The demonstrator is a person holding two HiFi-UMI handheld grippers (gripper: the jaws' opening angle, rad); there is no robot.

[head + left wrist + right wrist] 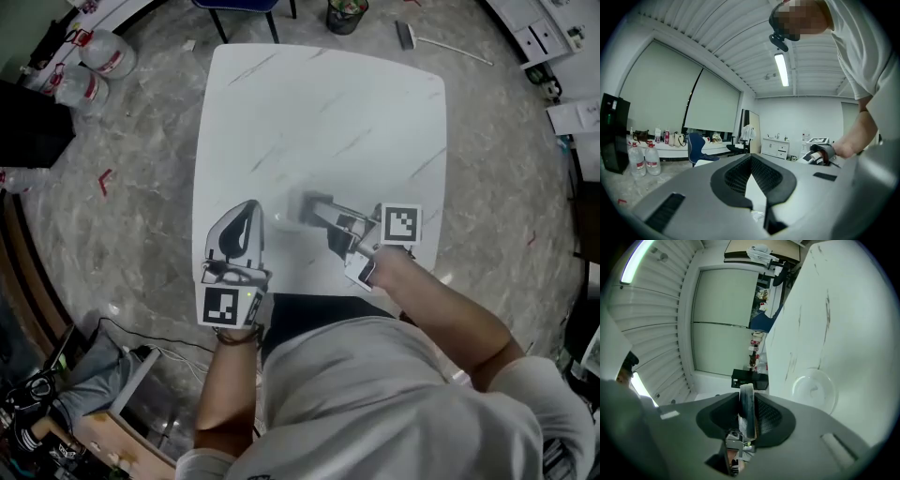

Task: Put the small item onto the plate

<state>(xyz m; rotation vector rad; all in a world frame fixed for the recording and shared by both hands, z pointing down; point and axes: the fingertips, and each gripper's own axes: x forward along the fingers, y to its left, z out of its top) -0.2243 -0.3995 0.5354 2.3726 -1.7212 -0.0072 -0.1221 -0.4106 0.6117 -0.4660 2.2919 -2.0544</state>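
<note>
right gripper [749,400], item [746,411] near plate rim [799,380]

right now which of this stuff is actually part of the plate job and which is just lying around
In the job:
small item, gripped in the right tongs
clear plate on the white table

Just lying about:
left tongs, nothing in them
water bottles, blue chair and brush, all off the table
</note>
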